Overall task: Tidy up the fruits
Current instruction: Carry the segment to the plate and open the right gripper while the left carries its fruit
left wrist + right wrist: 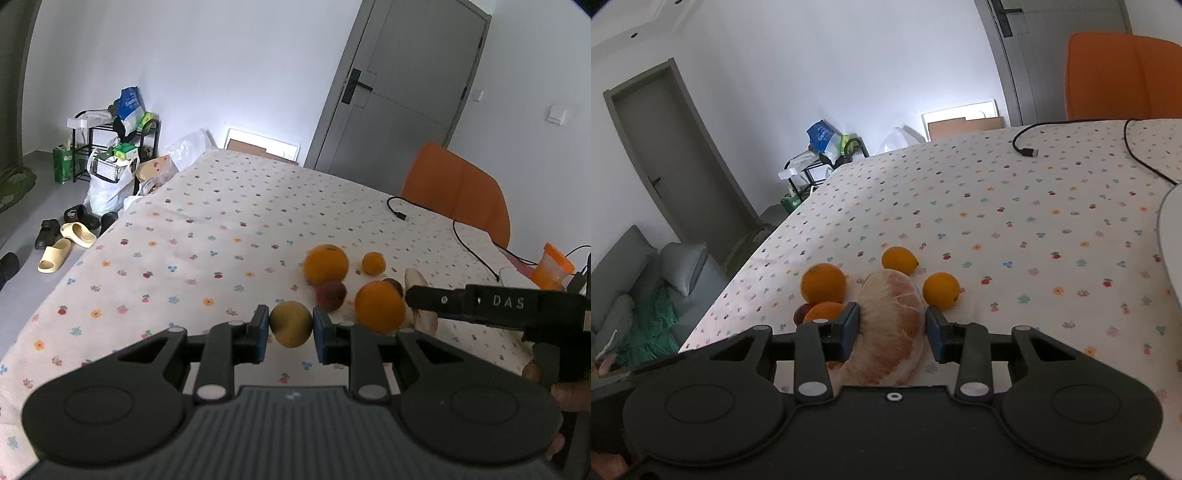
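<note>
Fruit lies clustered on the flower-print worktop [1015, 221], and the peeled pomelo segment [892, 325] serves as the landmark. Left gripper [291, 326] is clenched on a small yellow-green fruit [291, 324], both pads pressed to its sides, to the left of the pomelo segment with a large orange [380, 307] between them. Right gripper [892, 332] straddles the pomelo segment; its left pad touches the flesh, while the right pad seems to stand just clear, so I judge the grip not yet made.

Beyond the segment sit a small orange [899, 259] and, to its right, another orange [941, 290]; to its left are a bigger orange [823, 282] and a dark red fruit [331, 294].

Handling: the segment looks soft, membrane-skinned and easily bruised or torn, and it is long and curved, so it may droop if taken at one end. Best taken across its thick middle with light pressure. The round fruit looks firm, smooth, and likely to roll if released carelessly.
</note>
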`<state>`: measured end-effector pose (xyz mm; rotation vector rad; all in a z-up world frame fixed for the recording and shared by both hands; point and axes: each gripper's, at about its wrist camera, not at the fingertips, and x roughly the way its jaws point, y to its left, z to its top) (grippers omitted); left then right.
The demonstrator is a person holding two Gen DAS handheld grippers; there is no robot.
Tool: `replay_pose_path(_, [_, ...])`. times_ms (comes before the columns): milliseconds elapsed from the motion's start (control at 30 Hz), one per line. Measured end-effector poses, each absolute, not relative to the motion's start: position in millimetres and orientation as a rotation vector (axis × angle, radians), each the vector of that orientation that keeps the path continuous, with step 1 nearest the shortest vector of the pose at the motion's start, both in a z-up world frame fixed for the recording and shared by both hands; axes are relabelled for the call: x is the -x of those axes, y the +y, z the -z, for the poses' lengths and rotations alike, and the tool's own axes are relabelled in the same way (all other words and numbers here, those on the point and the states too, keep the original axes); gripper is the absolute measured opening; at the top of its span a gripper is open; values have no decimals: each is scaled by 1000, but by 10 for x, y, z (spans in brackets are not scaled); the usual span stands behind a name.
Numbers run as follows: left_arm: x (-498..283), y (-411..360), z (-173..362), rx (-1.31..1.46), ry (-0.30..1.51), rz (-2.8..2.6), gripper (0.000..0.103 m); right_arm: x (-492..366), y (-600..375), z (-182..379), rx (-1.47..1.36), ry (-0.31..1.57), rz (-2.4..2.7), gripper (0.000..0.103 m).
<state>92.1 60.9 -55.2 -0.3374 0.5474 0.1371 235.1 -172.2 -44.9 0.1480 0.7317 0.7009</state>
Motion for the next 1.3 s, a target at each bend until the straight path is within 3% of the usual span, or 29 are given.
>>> replay_pose_path(1300, [-1203,-417,189,195,497,16,24,-2193,-3105,180,-257,565,-533,37])
